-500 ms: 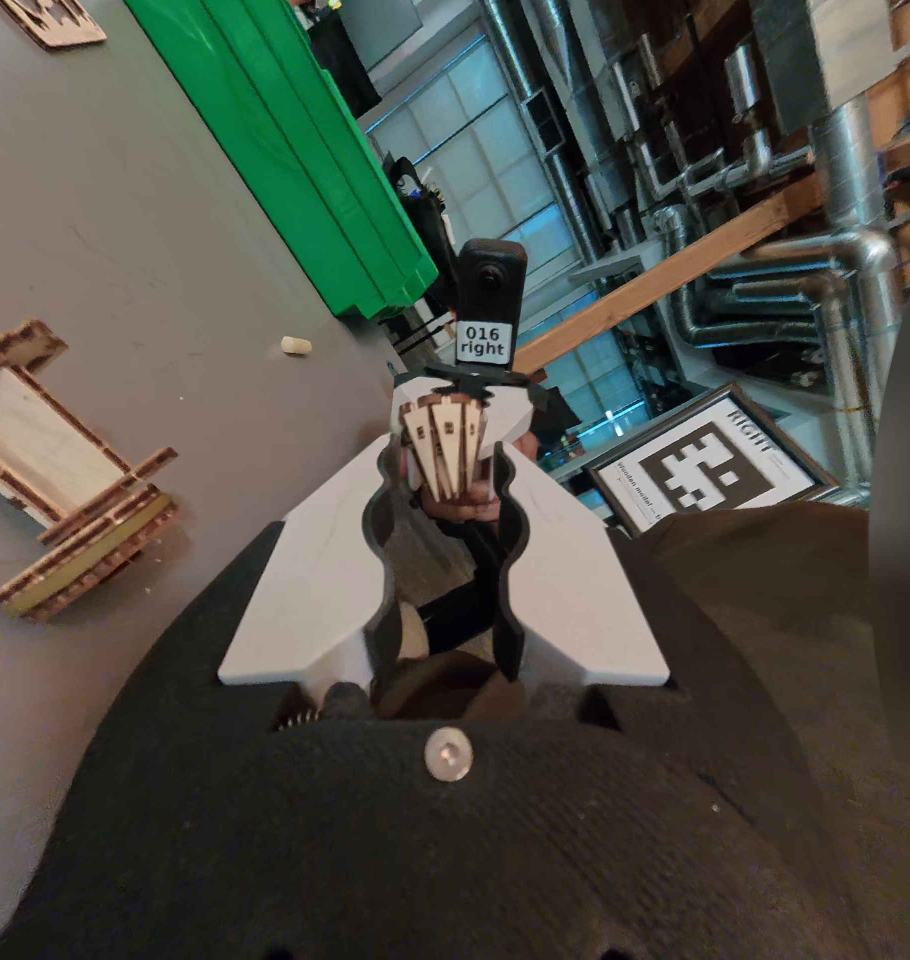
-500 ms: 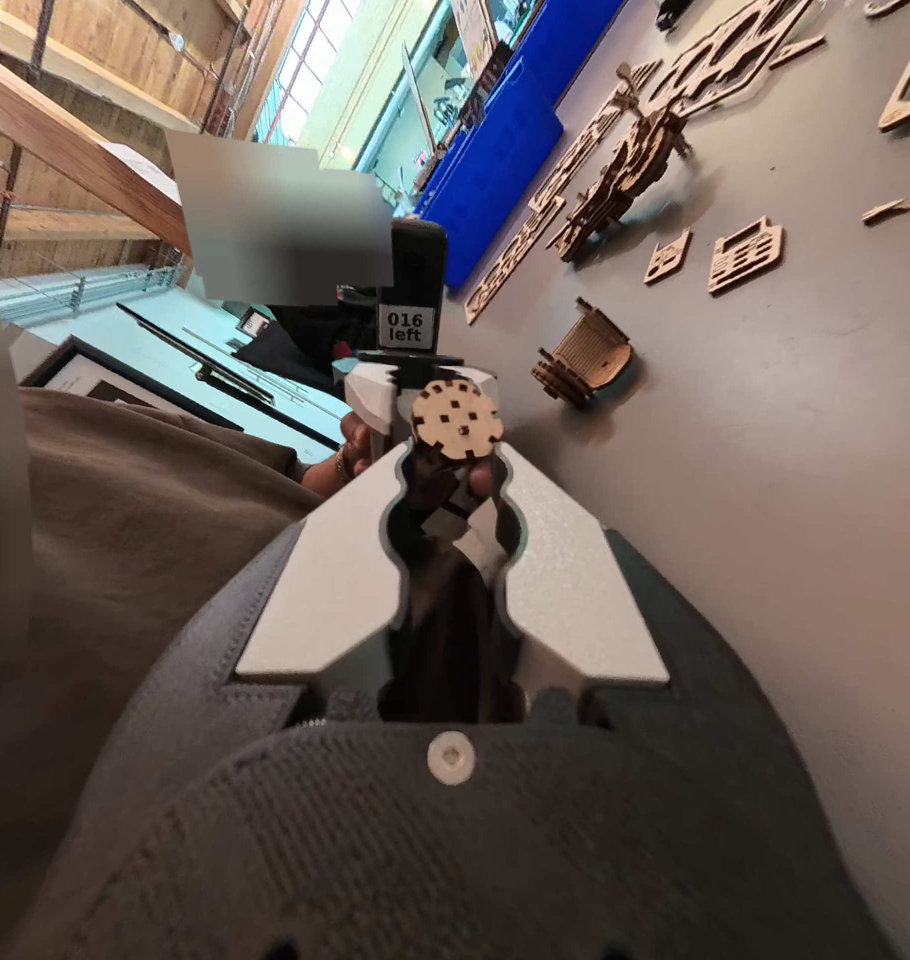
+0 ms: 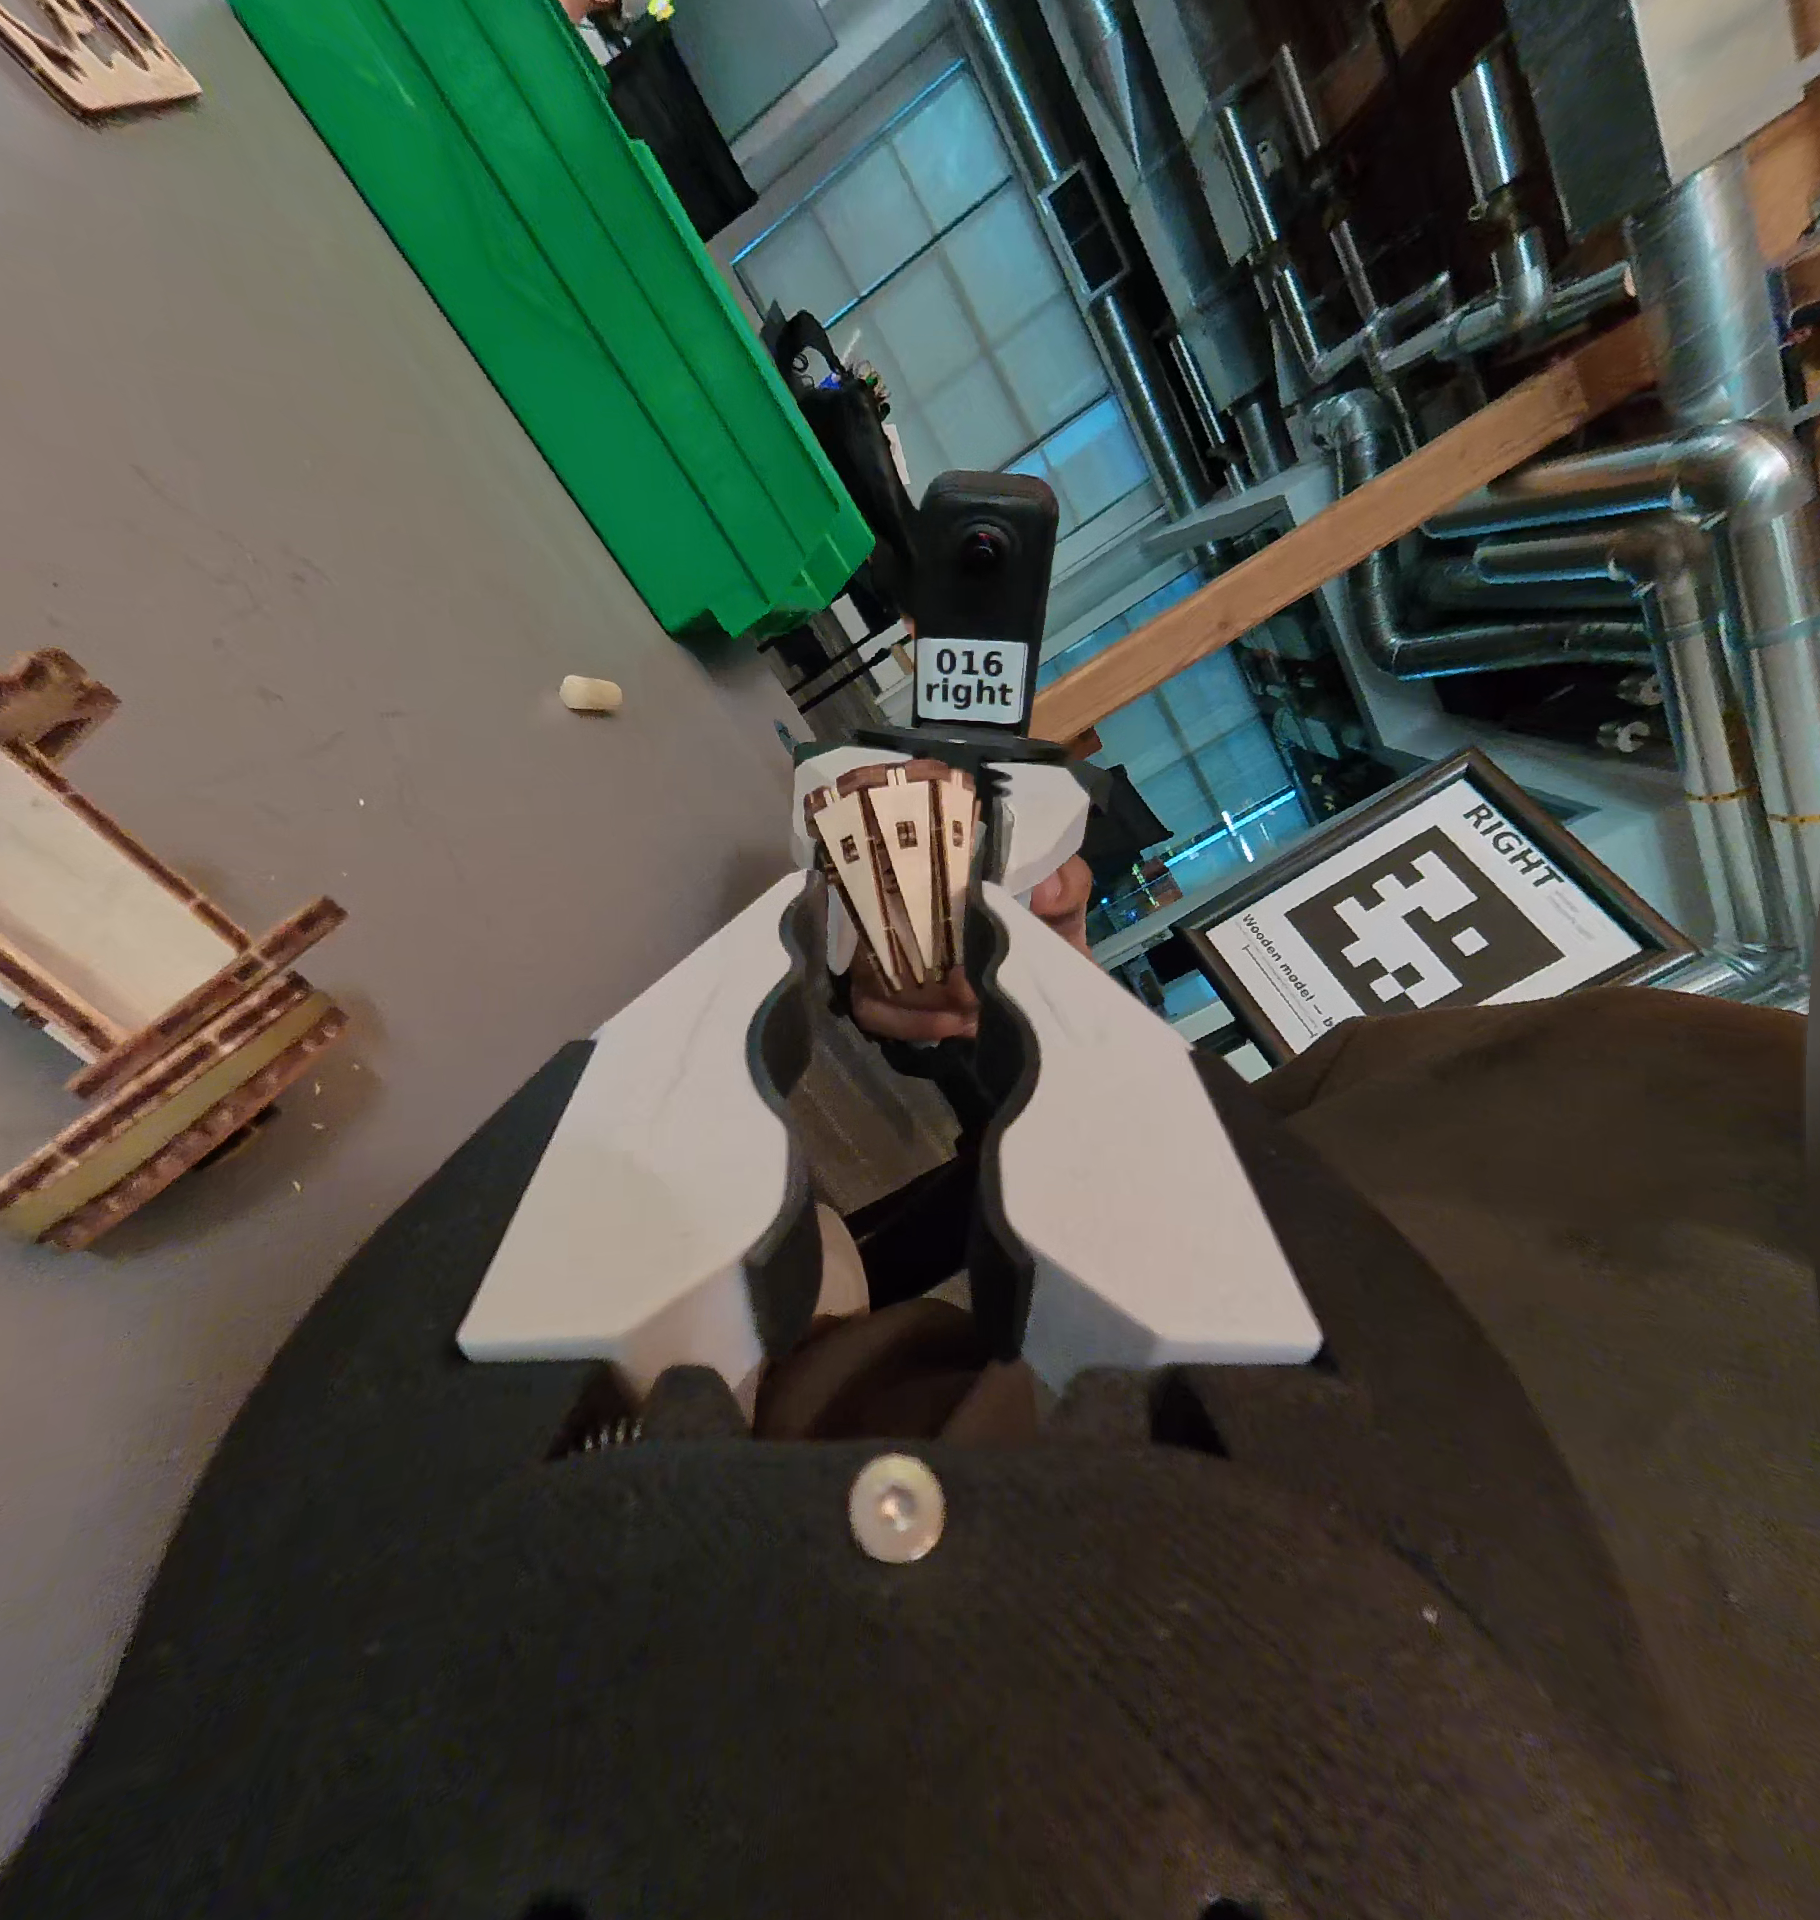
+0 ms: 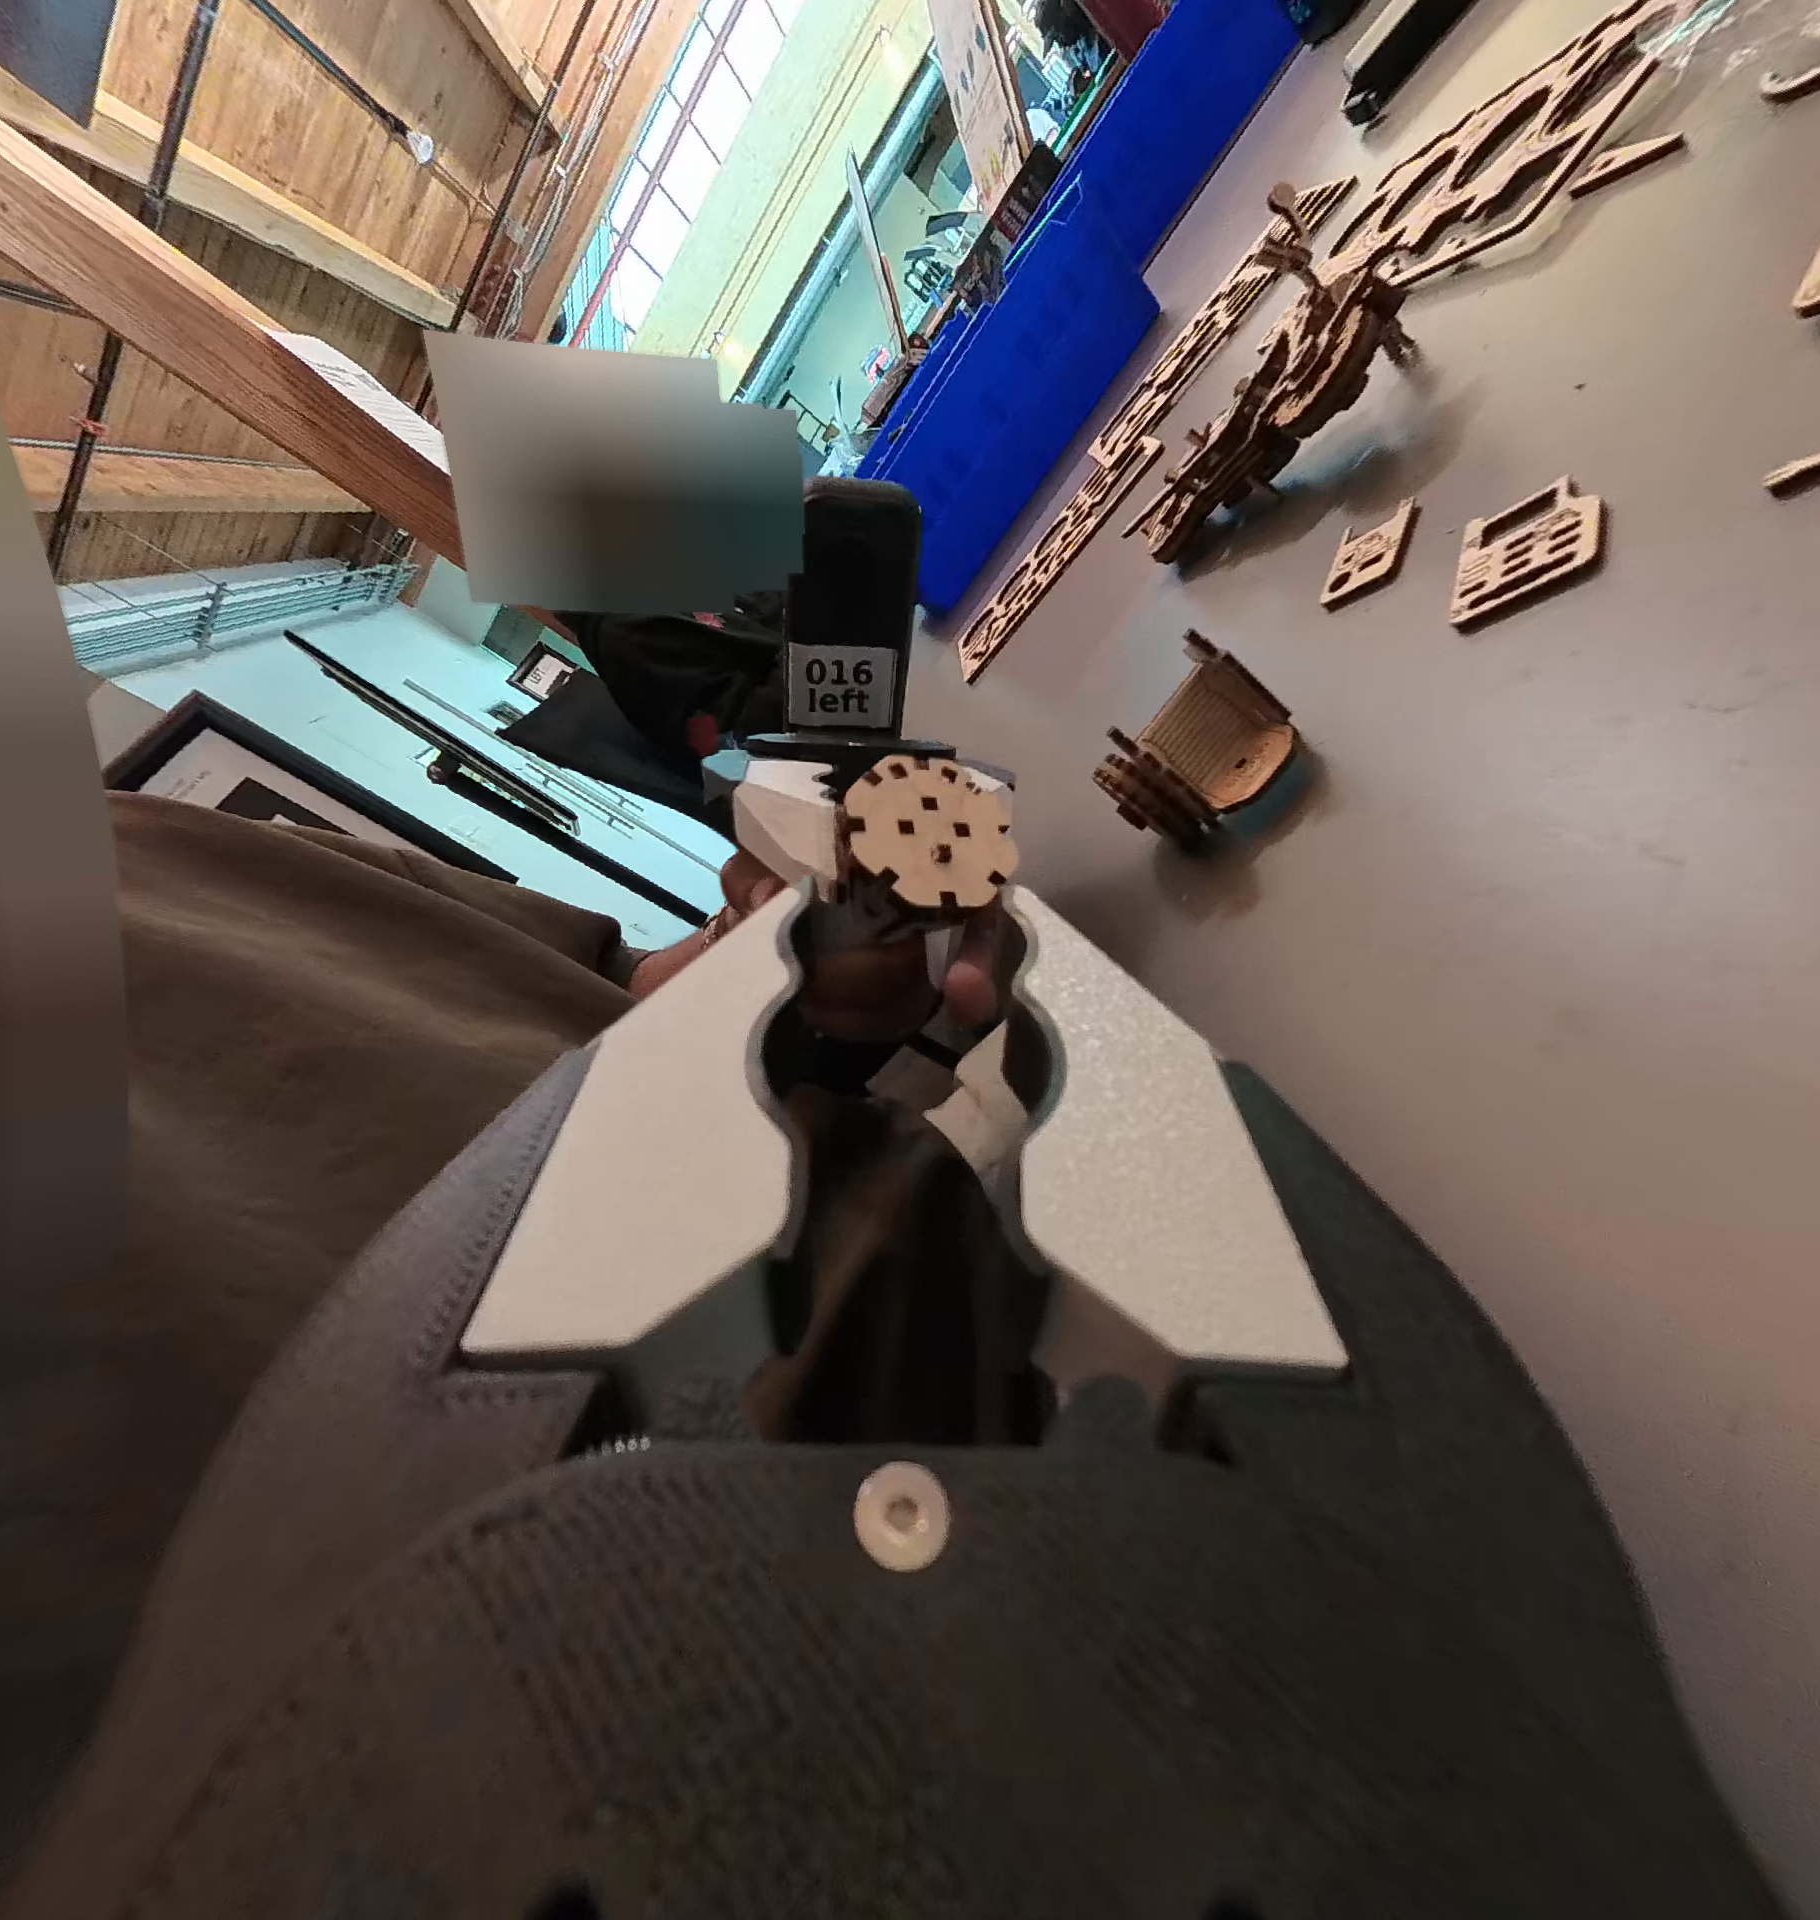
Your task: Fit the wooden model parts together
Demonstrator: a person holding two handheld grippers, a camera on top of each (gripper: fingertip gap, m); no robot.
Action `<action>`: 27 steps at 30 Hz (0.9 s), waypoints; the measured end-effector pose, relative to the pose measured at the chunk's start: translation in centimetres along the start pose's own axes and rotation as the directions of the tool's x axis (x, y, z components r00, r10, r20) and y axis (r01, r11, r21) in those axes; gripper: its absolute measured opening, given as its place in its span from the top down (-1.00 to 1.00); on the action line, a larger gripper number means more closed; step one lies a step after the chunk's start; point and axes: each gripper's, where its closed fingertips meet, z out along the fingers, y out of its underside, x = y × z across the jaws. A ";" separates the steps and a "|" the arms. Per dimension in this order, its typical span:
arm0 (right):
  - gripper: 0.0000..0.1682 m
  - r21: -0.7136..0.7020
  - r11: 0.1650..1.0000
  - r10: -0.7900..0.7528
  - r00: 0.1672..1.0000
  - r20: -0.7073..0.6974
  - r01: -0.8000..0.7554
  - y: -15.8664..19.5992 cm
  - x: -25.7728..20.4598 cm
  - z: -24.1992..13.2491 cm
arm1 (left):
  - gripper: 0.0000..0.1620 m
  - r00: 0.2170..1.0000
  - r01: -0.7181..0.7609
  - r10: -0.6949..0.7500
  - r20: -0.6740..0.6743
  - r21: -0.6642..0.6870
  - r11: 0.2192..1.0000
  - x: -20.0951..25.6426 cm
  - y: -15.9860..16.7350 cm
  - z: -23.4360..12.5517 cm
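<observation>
A small tapered wooden part made of several slats (image 3: 901,883) with a round notched disc (image 4: 932,831) at its wide end is held in the air between my two grippers. My left gripper (image 3: 901,894) is closed around the slats near the narrow end. My right gripper (image 4: 911,909) faces it from the other side, its fingertips (image 4: 1031,935) closed at the lower rim of the disc. In the left wrist view the right gripper's white fingers (image 3: 1041,831) flank the wide end. A hand (image 3: 921,1013) shows behind the part.
A half-built wooden frame on a layered base (image 3: 137,997), a small cork-like peg (image 3: 591,694) and a green crate (image 3: 573,312) are on the grey table (image 3: 314,520). In the right wrist view lie a small curved wooden assembly (image 4: 1207,758), a larger model (image 4: 1290,395), cut sheets (image 4: 1529,556) and a blue crate (image 4: 1041,343).
The slatted part has turned slightly between the grippers. Both grippers stay where they were.
</observation>
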 end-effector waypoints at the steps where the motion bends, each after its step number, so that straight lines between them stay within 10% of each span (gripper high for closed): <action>1: 0.64 0.003 1.000 -0.002 1.000 -0.003 0.002 -0.1 0.0 -0.1 | 0.71 1.000 0.004 -0.004 -0.004 0.001 1.000 0.0 0.0 0.0; 27: 0.70 -0.028 0.999 -0.039 0.998 -0.050 0.038 0.2 0.6 -0.3 | 0.55 0.997 -0.055 0.056 0.045 -0.036 0.998 -0.6 0.1 -0.3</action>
